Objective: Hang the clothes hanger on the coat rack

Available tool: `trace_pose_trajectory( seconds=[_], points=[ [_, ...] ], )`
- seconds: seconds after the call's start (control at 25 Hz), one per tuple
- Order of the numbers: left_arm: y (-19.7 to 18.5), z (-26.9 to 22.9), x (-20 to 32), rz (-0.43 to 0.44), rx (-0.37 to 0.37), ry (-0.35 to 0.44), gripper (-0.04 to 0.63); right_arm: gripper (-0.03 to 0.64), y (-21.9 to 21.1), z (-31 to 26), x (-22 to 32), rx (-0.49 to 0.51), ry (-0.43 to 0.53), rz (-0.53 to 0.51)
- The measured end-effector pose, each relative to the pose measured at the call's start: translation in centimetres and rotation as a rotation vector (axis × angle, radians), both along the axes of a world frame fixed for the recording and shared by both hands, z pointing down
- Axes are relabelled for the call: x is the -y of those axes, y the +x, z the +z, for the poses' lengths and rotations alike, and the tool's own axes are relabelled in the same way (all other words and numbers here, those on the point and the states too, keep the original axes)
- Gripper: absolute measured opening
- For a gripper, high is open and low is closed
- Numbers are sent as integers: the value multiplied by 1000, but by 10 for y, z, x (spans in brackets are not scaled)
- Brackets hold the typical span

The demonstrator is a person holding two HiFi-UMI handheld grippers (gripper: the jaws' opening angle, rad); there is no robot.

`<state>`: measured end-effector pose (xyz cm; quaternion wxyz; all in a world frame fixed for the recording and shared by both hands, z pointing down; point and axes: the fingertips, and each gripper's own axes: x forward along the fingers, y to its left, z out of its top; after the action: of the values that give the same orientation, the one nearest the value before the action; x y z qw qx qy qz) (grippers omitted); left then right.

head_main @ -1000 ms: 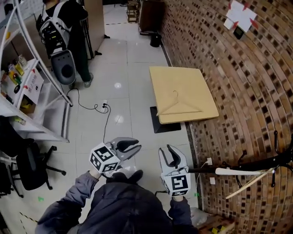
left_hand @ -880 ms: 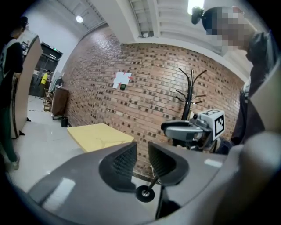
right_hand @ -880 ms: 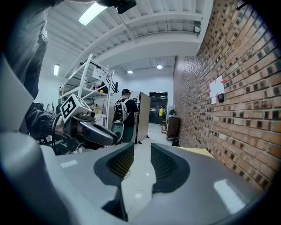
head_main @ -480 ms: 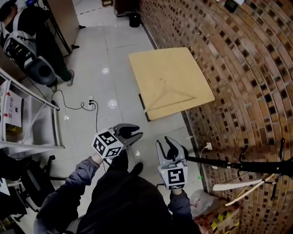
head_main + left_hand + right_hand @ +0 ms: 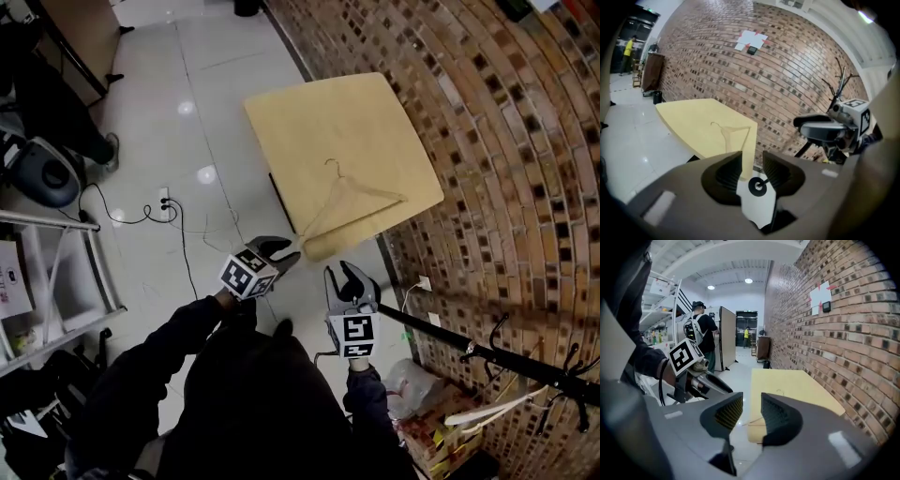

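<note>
A pale wooden clothes hanger [image 5: 352, 201] lies flat on the yellow square table [image 5: 309, 112] by the brick wall. In the left gripper view the hanger [image 5: 732, 134] sits just past my jaws. My left gripper [image 5: 284, 251] hovers off the table's near corner, its jaws opening with nothing between them. Beside it, my right gripper [image 5: 351, 278] stands open and empty, a short way from the table's near edge. The black coat rack [image 5: 487, 356] slants across the lower right, and another pale hanger [image 5: 495, 401] hangs on it.
A brick wall [image 5: 487, 141] runs along the right. White shelving [image 5: 66, 281] and a floor cable [image 5: 155, 214] are at the left. A person with a backpack [image 5: 701, 331] stands far back. A plastic bag [image 5: 411, 384] lies near the rack's foot.
Both grippers have moved forward and down toward the table, which now looks closer. The left jaws have spread wider. The right jaws look the same.
</note>
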<state>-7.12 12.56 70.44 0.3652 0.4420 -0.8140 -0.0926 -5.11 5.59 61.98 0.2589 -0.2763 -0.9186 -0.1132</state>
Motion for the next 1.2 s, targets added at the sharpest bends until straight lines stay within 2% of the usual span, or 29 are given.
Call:
trace_pose_trajectory(
  seconds=[0.16,0.32,0.44,0.52,0.64,0.88,1.04,1.2],
  points=[
    [-17,59,7,14,-133,-10,190,126,-15,23,-4,-78,29,88],
    [-19,117,14,26,-224,-91,249,124,-16,28,-3,-116,73,140],
    [-17,134,18,-6,-345,-52,249,124,-14,25,2,-129,101,188],
    [-20,142,21,-20,-396,-26,249,124,-13,22,6,-131,118,222],
    [-23,153,25,-12,-443,-9,239,124,-11,18,11,-133,133,266],
    [-18,159,39,60,-503,18,120,124,-2,22,21,-148,139,316],
    [-19,159,37,35,-543,85,96,124,0,24,24,-149,133,324],
    [-10,158,24,46,-558,117,94,124,-1,29,21,-154,120,305]
  ],
)
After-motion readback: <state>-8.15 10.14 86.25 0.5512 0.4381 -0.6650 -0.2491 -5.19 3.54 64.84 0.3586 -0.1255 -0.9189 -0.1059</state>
